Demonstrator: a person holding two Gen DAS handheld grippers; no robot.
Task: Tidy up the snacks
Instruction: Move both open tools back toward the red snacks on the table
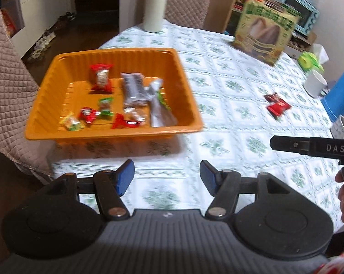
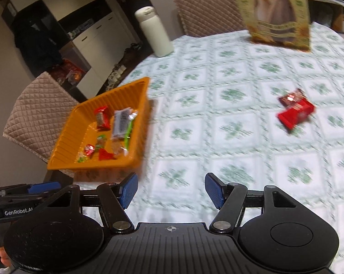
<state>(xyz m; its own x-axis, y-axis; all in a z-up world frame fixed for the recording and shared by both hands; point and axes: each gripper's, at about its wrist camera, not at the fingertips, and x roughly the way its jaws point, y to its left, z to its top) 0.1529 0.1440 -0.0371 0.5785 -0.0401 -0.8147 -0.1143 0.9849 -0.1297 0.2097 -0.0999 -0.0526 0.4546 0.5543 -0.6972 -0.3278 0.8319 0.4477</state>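
Orange tray point(image 1: 135, 57) sits near the table's left edge on the green-patterned cloth point(image 1: 236, 118), holding a mix of wrapped snacks: a red pack point(image 1: 101, 77) at the back, a dark pack point(image 1: 133, 89) beside it, a silver pouch point(image 1: 159, 107) leaning across that one, plus small candies point(image 1: 87, 115) along the front wall. Two red packets point(image 2: 295, 110) lie loose on the cloth, touching each other, well apart from the tray and off to its right. Left gripper point(image 1: 166, 178) hangs over the near table edge, just right of the tray's front corner, fingers spread, nothing between the blue pads point(image 1: 126, 177). Right gripper point(image 2: 170, 190) is also above bare cloth, fingers apart and empty, red packets ahead and to its right, tray ahead-left. Each gripper's body shows at the edge of the other's view. White bottle point(image 1: 154, 4) stands upright at the far edge behind the tray; a yellow-green snack box point(image 1: 265, 29) stands at far right, a white mug point(image 1: 316, 83) near the right edge. Both views are motion-blurred, so wrapper labels are unreadable.
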